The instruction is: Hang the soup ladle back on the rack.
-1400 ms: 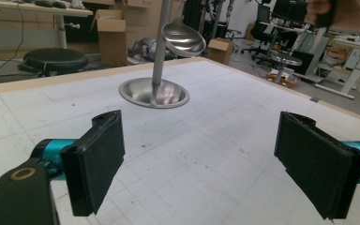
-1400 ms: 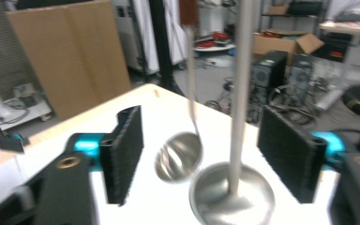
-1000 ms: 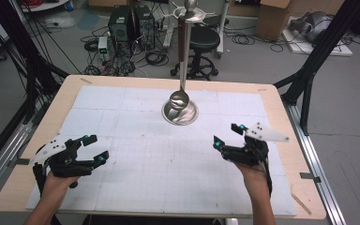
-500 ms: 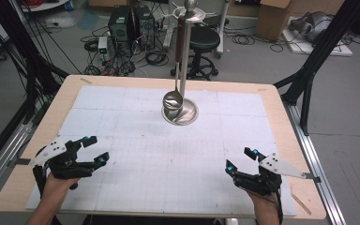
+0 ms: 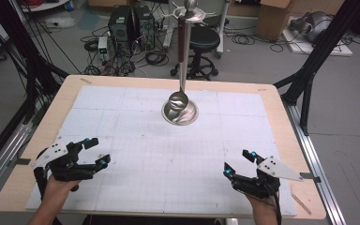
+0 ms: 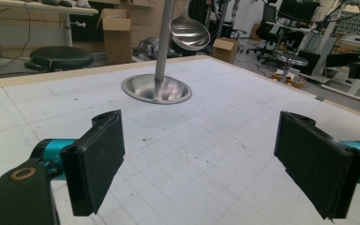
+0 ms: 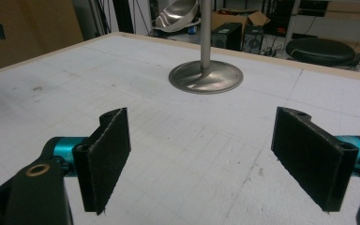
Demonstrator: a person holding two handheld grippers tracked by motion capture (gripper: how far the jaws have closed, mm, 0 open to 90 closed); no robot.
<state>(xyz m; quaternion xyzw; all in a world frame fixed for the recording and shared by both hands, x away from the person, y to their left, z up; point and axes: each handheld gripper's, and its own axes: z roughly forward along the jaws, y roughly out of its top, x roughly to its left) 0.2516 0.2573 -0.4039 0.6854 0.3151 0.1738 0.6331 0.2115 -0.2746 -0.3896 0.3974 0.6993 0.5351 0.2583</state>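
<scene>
Count, taken from the stand [image 5: 180, 112] as reference:

Stands: one, a metal post on a round base, on the table [image 5: 281, 122].

Ladles: one [image 5: 177, 99], hanging on the stand, bowl just above the base.

Grippers: two. The left gripper [image 5: 94, 153] sits well to the near left of the stand; the right gripper [image 5: 238, 163] well to its near right. Each has two black jaws, spread wide, four jaws in all, nothing between them.

Hands: two, one on each gripper.

Tables: one, carrying one white gridded mat [image 5: 136, 140] under the stand.

Stools: one [image 5: 204, 40], on the floor beyond the stand.
</scene>
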